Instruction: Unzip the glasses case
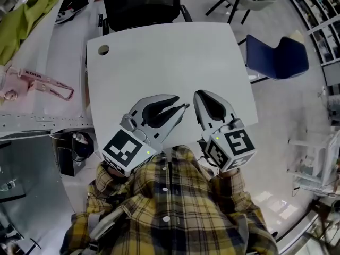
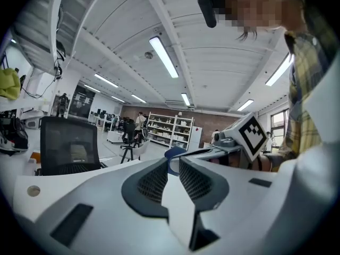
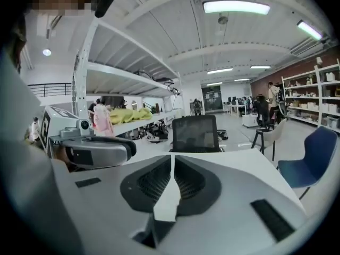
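White and bare, the table [image 1: 159, 62] spreads out ahead of both grippers, its only mark a small round hole [image 1: 103, 50] near the far corner, ahead and to the left of the left gripper [image 1: 183, 107]. That gripper is held over the table's near edge, close to the person's yellow plaid shirt [image 1: 175, 206], and points across the top; its jaws stand a little apart with nothing between them. Just to its right the right gripper [image 1: 196, 93] points much the same way, its jaws drawn all but together on nothing, only a hairline slit between the pads. The glasses case shows in none of the views. Straight beyond both sets of tips a black office chair [image 1: 141, 4] is pushed up to the table's far edge. Off to the right of the right gripper a blue chair [image 1: 281, 57] stands on the pale, glossy floor [image 1: 287, 110], apart from the table. To the left of the left gripper runs a white bench [image 1: 58, 52] carrying a yellow-green cloth [image 1: 26, 23] and a pink object [image 1: 33, 77]. Farther ahead the room opens into a long hall, with white shelving [image 2: 170, 129] against a brown wall [image 2: 151, 112] and strip lights [image 3: 236, 7] on a white ceiling [image 2: 223, 52]
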Action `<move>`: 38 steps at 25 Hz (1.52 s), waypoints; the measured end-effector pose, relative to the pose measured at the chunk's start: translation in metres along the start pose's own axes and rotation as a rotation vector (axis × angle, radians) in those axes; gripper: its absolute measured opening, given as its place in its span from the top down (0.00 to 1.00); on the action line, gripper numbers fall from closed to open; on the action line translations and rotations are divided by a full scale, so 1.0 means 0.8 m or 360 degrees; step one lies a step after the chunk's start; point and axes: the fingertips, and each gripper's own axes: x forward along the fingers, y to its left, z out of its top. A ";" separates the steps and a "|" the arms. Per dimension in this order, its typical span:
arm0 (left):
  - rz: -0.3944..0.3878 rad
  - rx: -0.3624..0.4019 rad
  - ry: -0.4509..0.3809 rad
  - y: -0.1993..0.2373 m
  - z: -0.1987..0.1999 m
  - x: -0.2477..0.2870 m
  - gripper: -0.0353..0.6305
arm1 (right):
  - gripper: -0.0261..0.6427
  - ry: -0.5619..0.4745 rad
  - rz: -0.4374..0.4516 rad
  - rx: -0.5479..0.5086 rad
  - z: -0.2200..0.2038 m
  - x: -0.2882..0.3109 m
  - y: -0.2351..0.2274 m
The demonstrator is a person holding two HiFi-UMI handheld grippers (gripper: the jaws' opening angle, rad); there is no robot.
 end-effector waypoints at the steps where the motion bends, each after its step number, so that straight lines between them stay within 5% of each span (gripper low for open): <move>1: -0.0001 -0.0004 -0.0008 -0.003 0.007 -0.004 0.85 | 0.94 -0.0046 0.0010 0.0001 0.011 -0.004 0.006; 10: -0.0078 -0.0117 -0.0143 -0.013 0.033 -0.032 0.94 | 0.96 -0.0144 0.0065 0.0019 0.029 -0.015 0.030; 23: -0.0068 0.0013 -0.0028 -0.020 0.032 -0.028 0.94 | 0.96 -0.0092 0.0085 0.0007 0.018 -0.020 0.030; 38: -0.0051 0.0017 -0.0017 -0.025 0.028 -0.029 0.94 | 0.96 -0.0077 0.0063 0.0032 0.006 -0.030 0.028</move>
